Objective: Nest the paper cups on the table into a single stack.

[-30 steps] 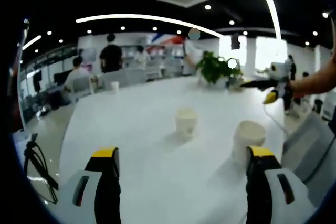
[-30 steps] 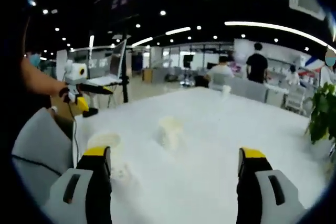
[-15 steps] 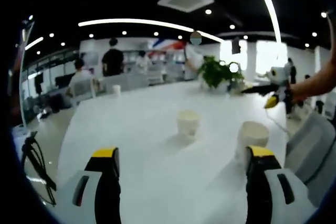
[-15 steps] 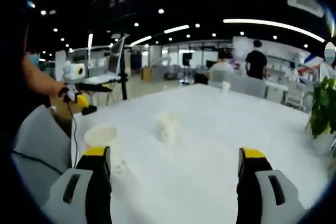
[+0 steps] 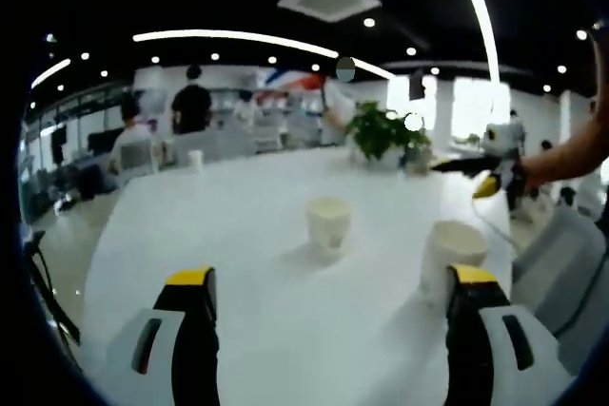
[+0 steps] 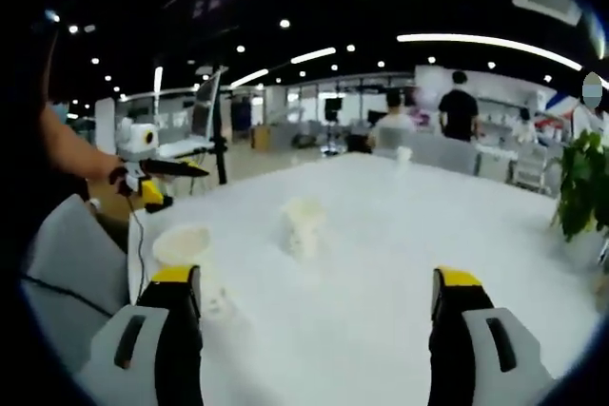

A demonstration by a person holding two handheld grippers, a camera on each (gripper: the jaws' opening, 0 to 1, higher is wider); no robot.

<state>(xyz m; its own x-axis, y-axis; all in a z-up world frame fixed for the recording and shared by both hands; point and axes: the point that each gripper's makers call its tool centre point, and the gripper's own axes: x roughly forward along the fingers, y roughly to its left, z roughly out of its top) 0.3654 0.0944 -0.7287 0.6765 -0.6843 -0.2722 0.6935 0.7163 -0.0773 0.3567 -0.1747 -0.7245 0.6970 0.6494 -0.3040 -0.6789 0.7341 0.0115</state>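
Both cameras have swung a little since the earlier frames, so the cups sit slightly elsewhere in each view, though nothing on the white worktop (image 5: 247, 235) has itself shifted. Seen from the left gripper view, the left tool (image 5: 328, 287) hangs low over the worktop with its yellow-tipped jaws spread wide and nothing between them; the middle paper cup (image 5: 326, 223) stands upright ahead between the jaws, and the nearer paper cup (image 5: 454, 250) stands just beside the right-hand jaw, its base hidden behind it. Farther back are a small far cup (image 5: 195, 159), a potted plant (image 5: 379, 132) and seated people. From the right gripper view, the right tool (image 6: 314, 287) is likewise released and empty, the nearer cup at its left jaw, the middle cup blurred ahead, and a person's forearm (image 6: 71, 154) holding a device at the worktop's left edge
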